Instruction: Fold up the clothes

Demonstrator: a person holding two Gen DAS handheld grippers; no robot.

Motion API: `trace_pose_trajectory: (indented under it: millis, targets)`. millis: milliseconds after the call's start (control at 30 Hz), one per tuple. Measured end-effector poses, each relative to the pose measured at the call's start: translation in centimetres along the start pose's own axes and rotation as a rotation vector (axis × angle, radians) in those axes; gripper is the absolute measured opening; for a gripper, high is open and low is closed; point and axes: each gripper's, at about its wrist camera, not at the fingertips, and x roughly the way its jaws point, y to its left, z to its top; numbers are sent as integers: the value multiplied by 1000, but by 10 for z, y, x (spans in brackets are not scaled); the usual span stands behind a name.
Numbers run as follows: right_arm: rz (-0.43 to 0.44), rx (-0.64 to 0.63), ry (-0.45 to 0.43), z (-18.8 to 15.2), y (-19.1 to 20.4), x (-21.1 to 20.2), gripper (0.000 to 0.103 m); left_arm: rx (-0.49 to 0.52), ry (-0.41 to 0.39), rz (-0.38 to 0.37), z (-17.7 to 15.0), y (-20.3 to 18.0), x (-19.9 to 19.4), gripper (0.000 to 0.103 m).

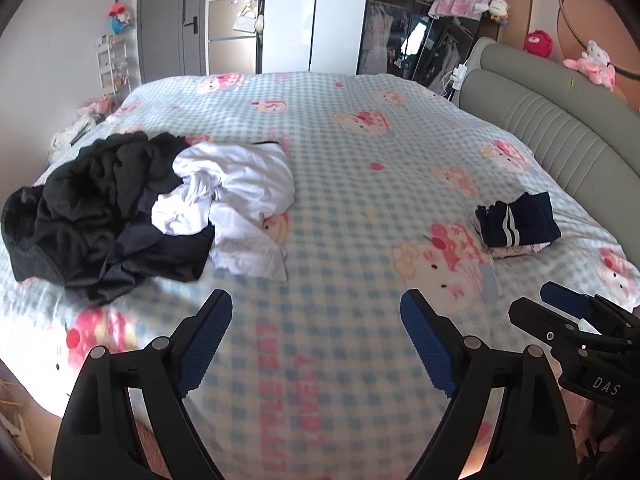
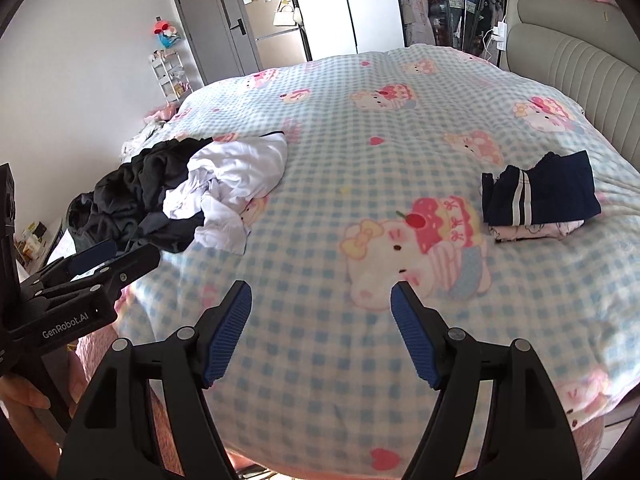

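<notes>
Both pairs of jaws are held wide apart with nothing between them: the left gripper (image 1: 316,304) and the right gripper (image 2: 321,294) are each raised over the near edge of a bed, side by side, their blue-padded fingers pointed across the mattress.

An unfolded heap of clothes (image 1: 132,208) is seen on the left part of the bed, well apart from both grippers; black garments (image 1: 80,200) are tangled on its left side and a crumpled white garment (image 1: 236,196) is spread over its right. Toward the right side of the bed, near the headboard, a small folded stack (image 2: 540,200) is laid flat (a navy piece with white stripes on top, a pale printed piece beneath).

Everything is carried by a blue-and-white checked blanket (image 2: 320,128) printed with pink cartoon cats. A padded grey-green headboard (image 1: 560,128) is curved along the right. Beyond the bed, a grey door (image 1: 168,20), a white wardrobe (image 1: 316,12) and a glass-fronted closet (image 1: 400,20) of hanging clothes are lined along the far wall, with plush toys (image 1: 592,60) perched above the headboard.
</notes>
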Motion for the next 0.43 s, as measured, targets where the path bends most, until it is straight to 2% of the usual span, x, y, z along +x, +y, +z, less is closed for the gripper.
trace_pose_trajectory:
  millis: [200,300,433]
  targets:
    - [13,3,64,-56,5,-2,74,-25,39,-10,-56,-4,-18,89]
    - [4,9,87,-74,4,-2,74,-15,29,-10,-66,-6,-18,89]
    - [-15,16,98,-78,-1,-1,74,-22,26,-3,-68,-6,-15,89]
